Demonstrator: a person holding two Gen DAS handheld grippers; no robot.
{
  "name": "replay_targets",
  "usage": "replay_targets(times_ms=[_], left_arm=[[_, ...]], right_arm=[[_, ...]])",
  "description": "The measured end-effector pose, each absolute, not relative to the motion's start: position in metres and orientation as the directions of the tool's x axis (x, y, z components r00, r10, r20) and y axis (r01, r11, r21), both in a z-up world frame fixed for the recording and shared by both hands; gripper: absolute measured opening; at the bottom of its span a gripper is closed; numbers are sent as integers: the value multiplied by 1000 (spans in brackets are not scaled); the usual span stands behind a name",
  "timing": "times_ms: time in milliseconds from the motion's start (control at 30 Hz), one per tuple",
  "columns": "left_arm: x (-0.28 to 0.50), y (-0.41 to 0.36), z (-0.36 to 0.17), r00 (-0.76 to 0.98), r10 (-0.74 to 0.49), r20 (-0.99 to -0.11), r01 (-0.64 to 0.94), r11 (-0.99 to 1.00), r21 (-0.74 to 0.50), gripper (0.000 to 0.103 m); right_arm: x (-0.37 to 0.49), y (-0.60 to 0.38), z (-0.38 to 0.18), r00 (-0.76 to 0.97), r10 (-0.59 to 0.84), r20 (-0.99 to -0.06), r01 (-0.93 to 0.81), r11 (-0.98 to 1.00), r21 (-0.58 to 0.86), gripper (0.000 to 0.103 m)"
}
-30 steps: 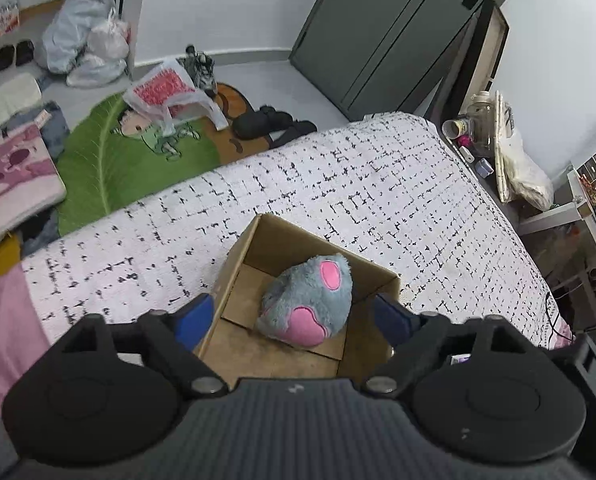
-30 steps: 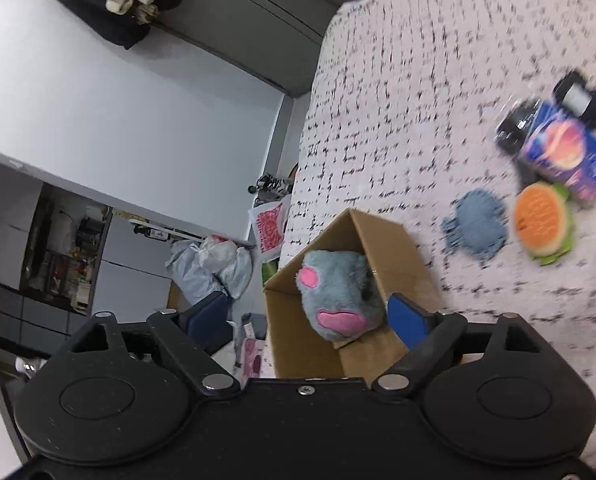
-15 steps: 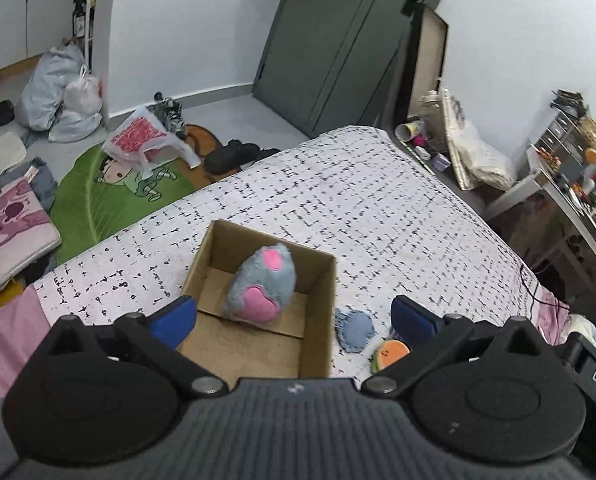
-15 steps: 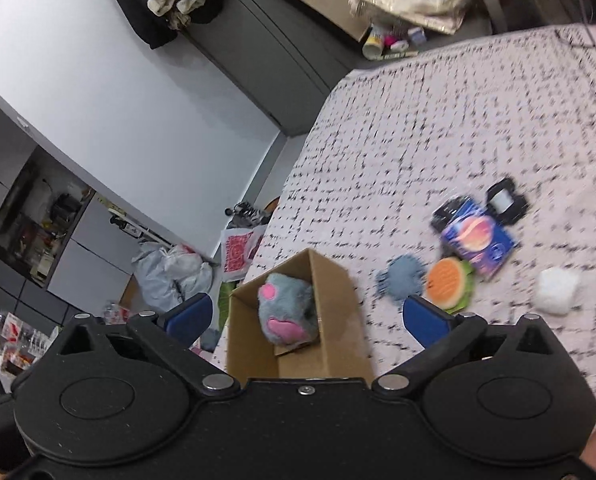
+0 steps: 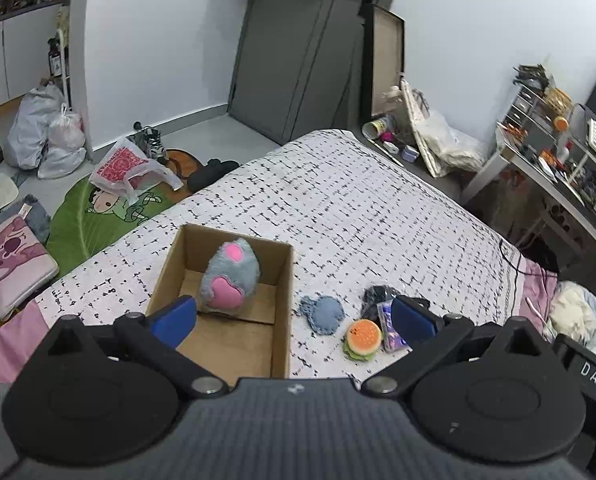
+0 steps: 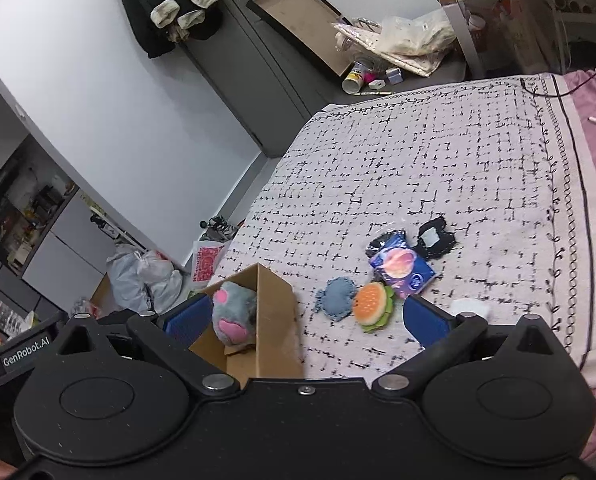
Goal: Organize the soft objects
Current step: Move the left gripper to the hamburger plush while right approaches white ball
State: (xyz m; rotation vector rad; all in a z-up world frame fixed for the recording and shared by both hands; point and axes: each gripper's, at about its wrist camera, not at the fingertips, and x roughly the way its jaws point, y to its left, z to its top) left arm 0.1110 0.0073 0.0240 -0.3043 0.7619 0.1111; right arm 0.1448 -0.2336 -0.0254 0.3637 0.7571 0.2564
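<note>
A grey plush with pink patches [image 5: 229,280] [image 6: 233,312] lies inside an open cardboard box [image 5: 283,280] [image 6: 273,300] on the bed. Right of the box lie a blue fabric pad [image 5: 326,314] [image 6: 338,298], a burger-shaped toy [image 5: 362,338] [image 6: 374,307], a purple packet [image 5: 390,324] [image 6: 404,268] and a dark knitted piece [image 6: 434,238]. A white soft lump [image 6: 470,308] peeks out by the right finger in the right wrist view. My left gripper [image 5: 293,318] and right gripper [image 6: 306,320] both hang above the bed, wide open, holding nothing.
The bed cover [image 5: 338,200] is white with black dashes, with a pink sheet [image 6: 594,160] along its edge. On the floor lie a green leaf rug [image 5: 93,216], plastic bags [image 5: 45,136] and shoes. A cluttered desk [image 5: 558,168] stands at the right.
Both grippers have pulled up and back from the box, jaws widening, leaving the grey plush inside. The toys right of the box have come into the left wrist view.
</note>
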Motion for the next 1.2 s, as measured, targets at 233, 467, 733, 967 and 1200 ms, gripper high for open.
replay_targets(times_ms=[233, 467, 733, 967, 1200], left_arm=[[104, -12, 28, 712, -10, -702, -193, 959, -208, 102], [99, -32, 27, 701, 3, -713, -192, 964, -185, 102], [107, -48, 18, 690, 6, -724, -204, 961, -186, 102], [124, -63, -1, 668, -5, -744, -192, 965, -180, 102], [146, -82, -26, 644, -50, -764, -151, 970, -191, 102]], right_arm=[[131, -246, -18, 709, 313, -632, -124, 938, 325, 103], [129, -266, -20, 710, 320, -627, -109, 930, 352, 103], [136, -288, -31, 695, 340, -634, -65, 908, 415, 103], [146, -311, -47, 688, 314, -654, 22, 892, 452, 103], [160, -319, -66, 668, 264, -696, 89, 900, 426, 103]])
